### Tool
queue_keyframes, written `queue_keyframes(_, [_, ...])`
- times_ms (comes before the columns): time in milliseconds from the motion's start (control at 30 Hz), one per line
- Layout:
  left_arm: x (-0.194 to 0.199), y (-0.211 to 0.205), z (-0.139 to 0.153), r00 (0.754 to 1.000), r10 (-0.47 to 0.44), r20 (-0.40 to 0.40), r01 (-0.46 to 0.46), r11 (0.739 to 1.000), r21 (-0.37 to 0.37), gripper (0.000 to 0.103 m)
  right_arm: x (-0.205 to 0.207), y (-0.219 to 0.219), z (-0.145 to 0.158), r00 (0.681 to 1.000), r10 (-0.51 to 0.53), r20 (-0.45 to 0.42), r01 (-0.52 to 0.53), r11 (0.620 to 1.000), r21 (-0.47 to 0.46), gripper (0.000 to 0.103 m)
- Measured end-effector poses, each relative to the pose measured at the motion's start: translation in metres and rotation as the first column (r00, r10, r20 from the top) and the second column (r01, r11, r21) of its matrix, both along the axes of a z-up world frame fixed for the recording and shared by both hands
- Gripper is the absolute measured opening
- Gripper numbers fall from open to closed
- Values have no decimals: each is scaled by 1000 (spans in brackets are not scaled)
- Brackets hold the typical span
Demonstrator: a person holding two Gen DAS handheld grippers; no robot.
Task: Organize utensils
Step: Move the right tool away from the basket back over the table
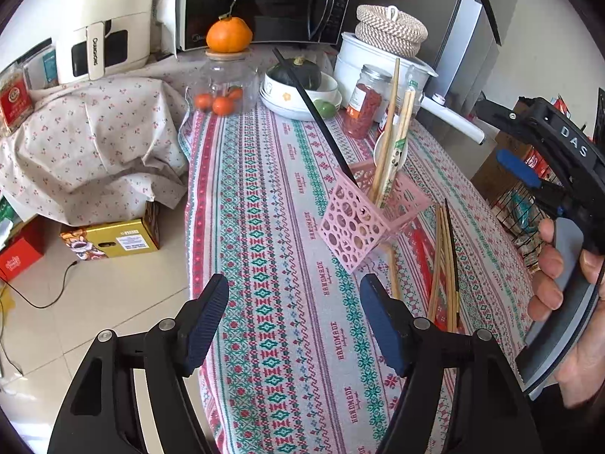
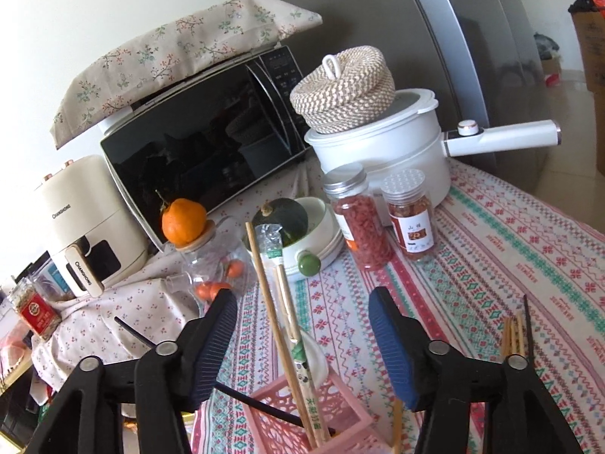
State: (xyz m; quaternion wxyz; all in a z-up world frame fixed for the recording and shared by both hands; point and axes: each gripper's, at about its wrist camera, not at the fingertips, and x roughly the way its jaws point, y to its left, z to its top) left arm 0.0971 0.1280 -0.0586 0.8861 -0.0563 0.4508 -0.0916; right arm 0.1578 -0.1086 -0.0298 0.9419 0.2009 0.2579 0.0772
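A pink perforated basket (image 1: 357,223) stands on the patterned tablecloth (image 1: 272,265) and holds wooden chopsticks (image 1: 389,143), a black chopstick (image 1: 314,109) and a white spoon. Several loose chopsticks (image 1: 446,265) lie on the cloth to its right. My left gripper (image 1: 295,314) is open and empty, low over the cloth in front of the basket. My right gripper (image 2: 302,340) is open and empty, just above the basket (image 2: 314,420), with the standing chopsticks (image 2: 280,325) between its fingers. The right gripper also shows in the left wrist view (image 1: 529,151), held at the right.
At the back stand a microwave (image 2: 204,147), a white air fryer (image 1: 102,26), a white pot (image 2: 385,151) with a woven lidded basket, two jars (image 2: 359,219), a bowl with a squash (image 1: 298,83) and a glass jar topped by an orange (image 1: 228,34). The table edge runs along the left.
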Motion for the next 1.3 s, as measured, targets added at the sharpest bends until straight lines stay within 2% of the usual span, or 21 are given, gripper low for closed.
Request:
queue_keyframes(133, [3, -18, -6, 999, -14, -41, 14, 1000, 2, 81, -2, -28, 2, 997, 43, -57, -43, 999, -12, 85])
queue_keyframes(333, [7, -45, -18, 995, -25, -99, 28, 999, 29, 89, -4, -64, -6, 985, 70, -155, -79, 996, -50, 94])
queue_keyframes(567, [16, -70, -29, 986, -40, -163, 46, 998, 31, 90, 5, -97, -32, 947, 79, -312, -111, 990, -87, 95])
queue_keyframes(733, [20, -87, -39, 976, -70, -205, 82, 995, 49, 90, 18, -118, -61, 892, 50, -449, -114, 987, -117, 95])
queue_keyframes(900, [21, -100, -49, 966, -103, -237, 122, 990, 68, 90, 35, -137, -100, 805, -12, -593, -109, 980, -168, 95])
queue_keyframes(1033, [21, -105, -51, 962, -115, -247, 138, 988, 75, 90, 46, -149, -129, 744, -38, -668, -106, 979, -174, 95])
queue_keyframes(1233, [21, -107, -53, 960, -122, -252, 146, 986, 81, 90, 57, -152, -149, 708, -67, -703, -114, 971, -208, 95])
queue_keyframes(1300, [21, -107, -54, 959, -123, -254, 148, 986, 82, 90, 59, -152, -150, 711, -85, -698, -110, 967, -231, 95])
